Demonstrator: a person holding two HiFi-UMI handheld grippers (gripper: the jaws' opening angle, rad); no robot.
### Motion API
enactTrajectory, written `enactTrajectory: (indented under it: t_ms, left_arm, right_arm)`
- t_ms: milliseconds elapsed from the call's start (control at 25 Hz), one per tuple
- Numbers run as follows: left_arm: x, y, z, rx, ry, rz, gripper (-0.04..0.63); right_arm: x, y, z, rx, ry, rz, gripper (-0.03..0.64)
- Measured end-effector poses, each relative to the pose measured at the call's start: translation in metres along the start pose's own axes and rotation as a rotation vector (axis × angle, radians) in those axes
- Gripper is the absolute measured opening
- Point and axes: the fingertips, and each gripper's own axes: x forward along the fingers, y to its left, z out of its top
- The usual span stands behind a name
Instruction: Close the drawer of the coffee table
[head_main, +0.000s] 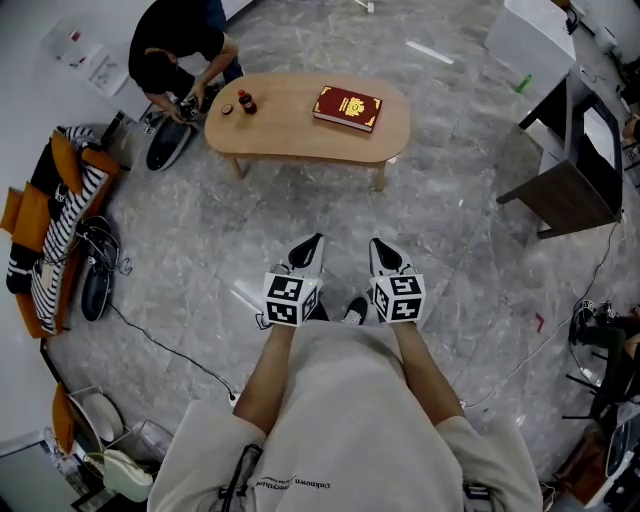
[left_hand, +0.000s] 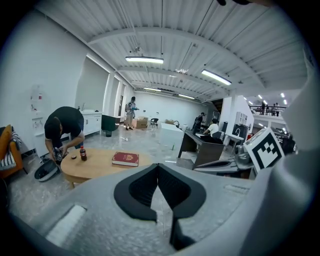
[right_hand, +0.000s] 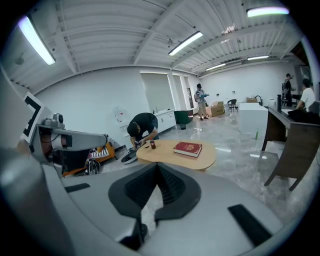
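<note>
Both the left tongs (head_main: 312, 243) and the right tongs (head_main: 381, 249) are closed and empty, side by side at six o'clock. The coffee table (head_main: 290, 130) stands well apart at twelve o'clock, with a red book (head_main: 347, 107) on top.

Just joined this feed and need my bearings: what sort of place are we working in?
Most likely an open-plan office or lab: ceiling strip lights, a dark desk with a seated person behind it, a polished stone floor and a low oval coffee table.
</note>
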Motion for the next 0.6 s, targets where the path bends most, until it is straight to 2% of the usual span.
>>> enactTrajectory:
  t_ms: [600]
  left_arm:
    - [-0.004, -0.019, -0.007, 0.007, 0.009, -0.053, 0.009]
  right_arm:
    - [-0.012, 0.002, -0.003, 0.016, -0.024, 0.003, 0.015]
